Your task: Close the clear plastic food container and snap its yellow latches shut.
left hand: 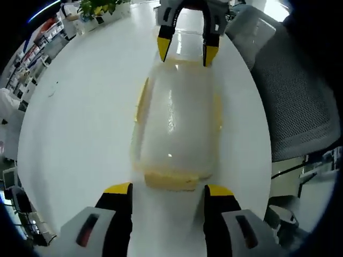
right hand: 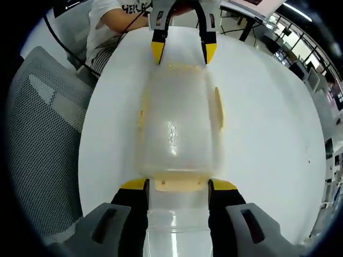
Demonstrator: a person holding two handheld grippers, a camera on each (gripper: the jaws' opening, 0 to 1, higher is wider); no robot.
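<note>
A clear plastic food container (left hand: 177, 123) lies lengthwise on the white table (left hand: 80, 134), its lid on top. Yellow latches show along its sides (left hand: 141, 99) and at the near end (left hand: 170, 181). My left gripper (left hand: 168, 189) is open, its yellow-tipped jaws just short of that near end latch. My right gripper (left hand: 186, 51) stands open at the container's far end. In the right gripper view, the container (right hand: 177, 128) runs away from me, and my right gripper (right hand: 182, 185) is open with an end latch (right hand: 182, 186) lying between its tips. The left gripper (right hand: 181, 52) is open at the opposite end.
A grey mesh chair (left hand: 300, 96) stands close beside the table edge, also seen as the chair (right hand: 43, 134) in the right gripper view. A seated person in a white shirt (right hand: 115, 21) is behind the left gripper. A potted plant (left hand: 99, 6) stands at the table's far side.
</note>
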